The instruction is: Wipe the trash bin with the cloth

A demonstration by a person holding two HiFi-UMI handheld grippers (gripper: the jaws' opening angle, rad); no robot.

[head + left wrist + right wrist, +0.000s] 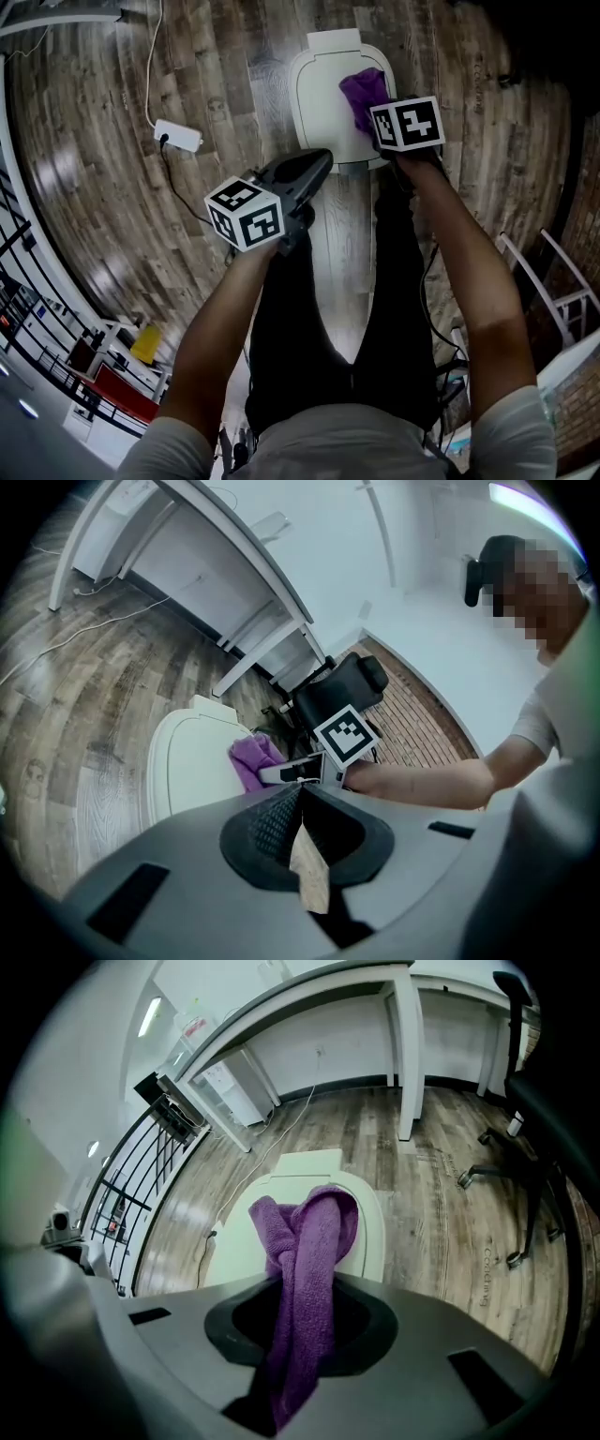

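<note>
the right gripper (pixel 378 125) clamps the cloth (pixel 306 1241), likely soft and limp, by a bunched fold over the trash bin (pixel 319 103) lid, while the left gripper (pixel 298 795) near the bin is closed and empty.

Head view downward, all views share bin (pixel 323 103)

both bare forearms reach forward and down from short pale sleeves. the left forearm (pixel 220 323) angles inward, carrying the left tool (pixel 317 164) tilted up to the right, its marker cube (pixel 246 214) nearest the body. its jaws are closed together at the tips with nothing between them. the right forearm (pixel 466 272) stretches further out, almost straight ahead. the right tool (pixel 382 129) points away from the body, marker cube (pixel 406 124) on top, jaws clamped on a bunched purple cloth (pixel 305 1241) that sticks out beyond the tips.
</note>
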